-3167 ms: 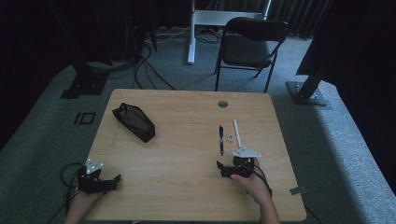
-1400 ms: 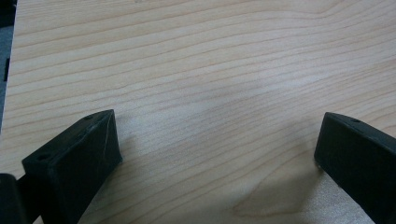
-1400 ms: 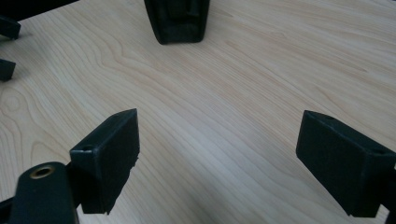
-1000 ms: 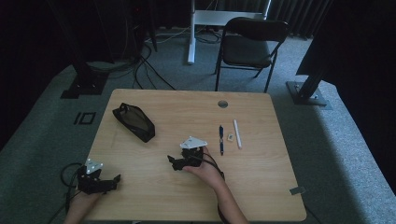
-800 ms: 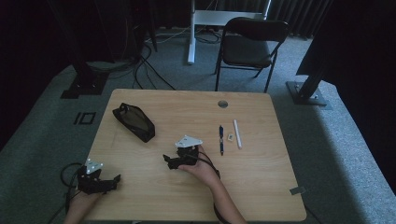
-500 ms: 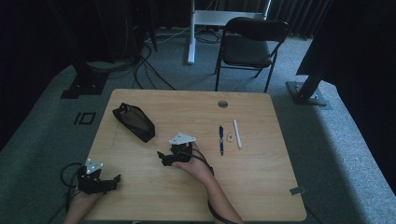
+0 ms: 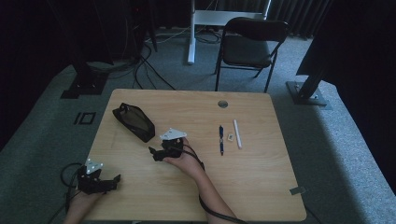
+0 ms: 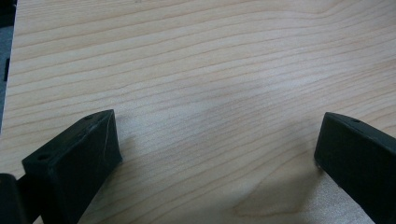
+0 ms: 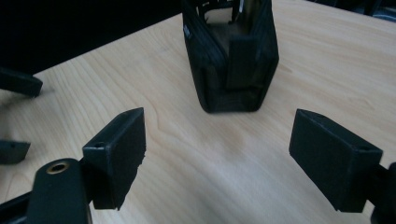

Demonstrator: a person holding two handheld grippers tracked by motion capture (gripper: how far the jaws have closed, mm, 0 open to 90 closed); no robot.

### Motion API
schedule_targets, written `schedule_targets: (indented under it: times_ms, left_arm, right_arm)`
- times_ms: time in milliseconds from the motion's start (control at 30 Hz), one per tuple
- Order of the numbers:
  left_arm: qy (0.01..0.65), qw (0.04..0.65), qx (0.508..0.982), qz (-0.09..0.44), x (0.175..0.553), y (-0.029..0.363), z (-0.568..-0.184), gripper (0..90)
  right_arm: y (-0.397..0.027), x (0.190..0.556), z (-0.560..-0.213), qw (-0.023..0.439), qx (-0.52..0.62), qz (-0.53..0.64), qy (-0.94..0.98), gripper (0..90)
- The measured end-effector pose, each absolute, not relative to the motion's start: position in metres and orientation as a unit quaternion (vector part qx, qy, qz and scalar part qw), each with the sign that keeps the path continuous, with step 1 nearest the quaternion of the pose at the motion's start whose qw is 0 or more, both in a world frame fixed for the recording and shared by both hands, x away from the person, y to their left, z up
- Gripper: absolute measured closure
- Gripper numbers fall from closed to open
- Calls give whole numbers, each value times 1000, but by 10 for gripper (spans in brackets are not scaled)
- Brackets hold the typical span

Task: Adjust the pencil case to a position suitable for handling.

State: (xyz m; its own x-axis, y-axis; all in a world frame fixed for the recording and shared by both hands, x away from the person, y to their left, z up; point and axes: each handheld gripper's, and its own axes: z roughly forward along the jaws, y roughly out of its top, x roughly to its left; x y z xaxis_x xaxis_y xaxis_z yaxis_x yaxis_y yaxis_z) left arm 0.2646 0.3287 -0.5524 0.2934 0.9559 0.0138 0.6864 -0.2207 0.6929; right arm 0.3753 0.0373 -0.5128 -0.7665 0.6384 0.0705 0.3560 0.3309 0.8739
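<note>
A black pencil pouch lies at the table's back left; in the right gripper view the pouch stands just beyond the jaws, end-on and unzipped. My right gripper points left at its near end, a short gap away. The right gripper is open; its jaws have just been closing slightly with nothing between them. My left gripper rests at the front left corner. In its own view the left gripper stands open over bare wood.
A dark blue pen, a small eraser and a white stick lie right of centre on the wooden table. A cable hole sits near the far edge. A black chair stands behind.
My right hand has moved left and slightly away from me across the table, from near the pens towards the pouch. The left gripper has stayed put.
</note>
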Motion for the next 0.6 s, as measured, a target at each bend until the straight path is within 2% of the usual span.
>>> schedule_targets:
  times_ms: [333, 400, 533, 600]
  left_arm:
    - [549, 297, 748, 227, 265, 329, -552, 2]
    - [549, 296, 748, 227, 265, 329, -552, 2]
    - [549, 297, 747, 227, 265, 329, -552, 2]
    - [549, 297, 747, 227, 265, 329, -552, 2]
  right_arm:
    - [53, 388, -507, 162, 305, 490, 800, 227]
    - [58, 391, -506, 175, 304, 490, 798, 291]
    - [62, 395, -504, 177, 308, 489, 797, 344]
    - [65, 400, -503, 181, 313, 485, 796, 419]
